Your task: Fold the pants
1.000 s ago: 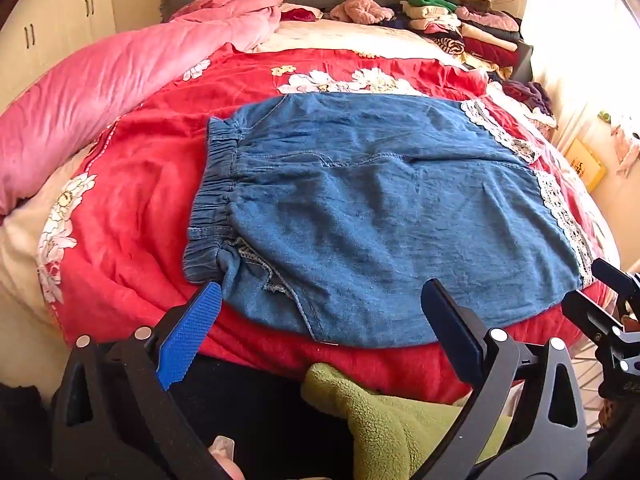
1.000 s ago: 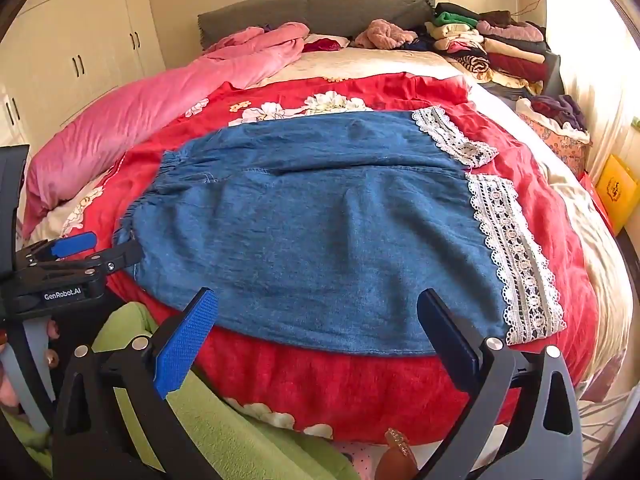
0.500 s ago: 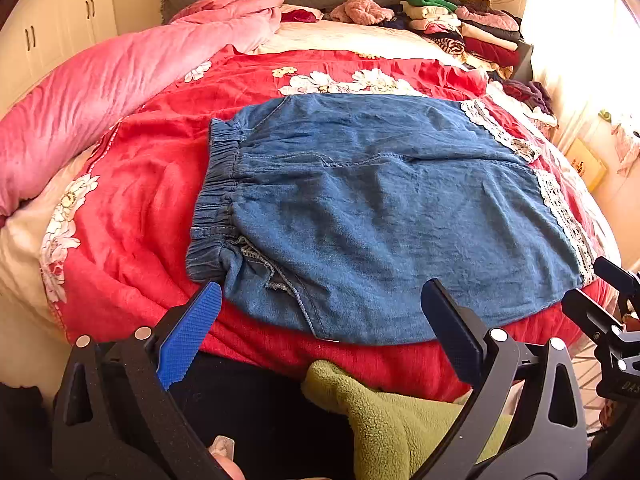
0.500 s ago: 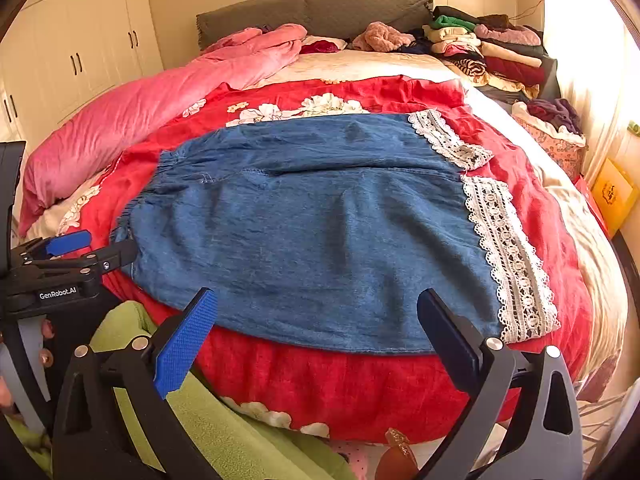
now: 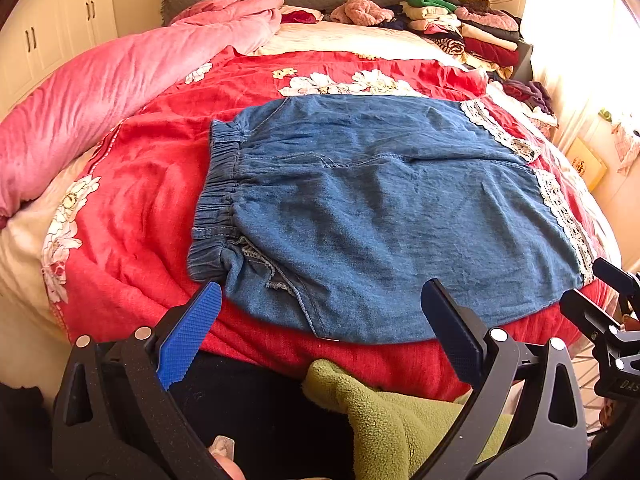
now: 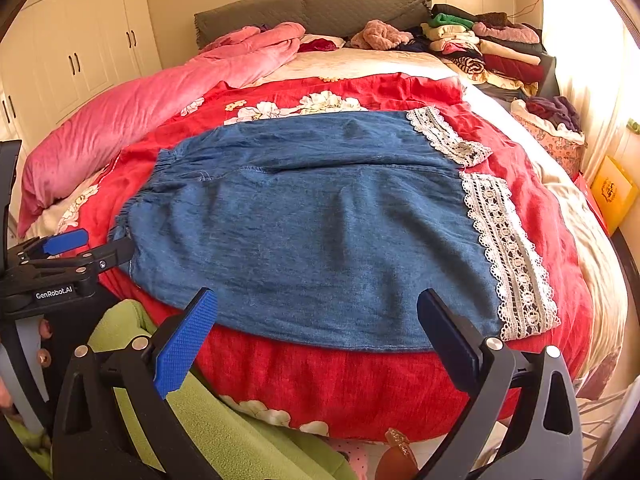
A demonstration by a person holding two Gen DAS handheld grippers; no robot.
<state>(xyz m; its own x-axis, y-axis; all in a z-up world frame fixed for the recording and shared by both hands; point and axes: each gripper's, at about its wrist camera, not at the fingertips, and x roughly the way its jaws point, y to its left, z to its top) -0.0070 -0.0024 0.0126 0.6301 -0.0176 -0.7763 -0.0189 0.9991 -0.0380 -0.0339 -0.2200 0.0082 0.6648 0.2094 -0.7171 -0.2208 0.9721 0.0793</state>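
- The denim pants [image 5: 384, 216] lie spread flat on the red floral quilt [image 5: 140, 184] of the bed, elastic waistband [image 5: 216, 200] to the left, white lace hems [image 6: 508, 252] to the right.
- The left hand-held gripper [image 5: 320, 312] hovers at the near edge of the pants, jaws spread wide, holding nothing.
- The right hand-held gripper [image 6: 318, 312] hangs over the near edge further right, jaws also wide apart and empty.
- In the right wrist view the left tool shows at the left edge, beside the waistband; whether it touches the cloth cannot be told.
- A green fleece garment [image 5: 400, 412] sits below the bed edge, largely cut off by the gripper frames.
- A pink duvet [image 5: 100, 92] is bunched at far left.
- Stacked folded clothes [image 6: 488, 48] sit at far right; the single items are hard to make out.
- Fingertips [image 6: 43, 344] show at the left edge, mostly hidden.
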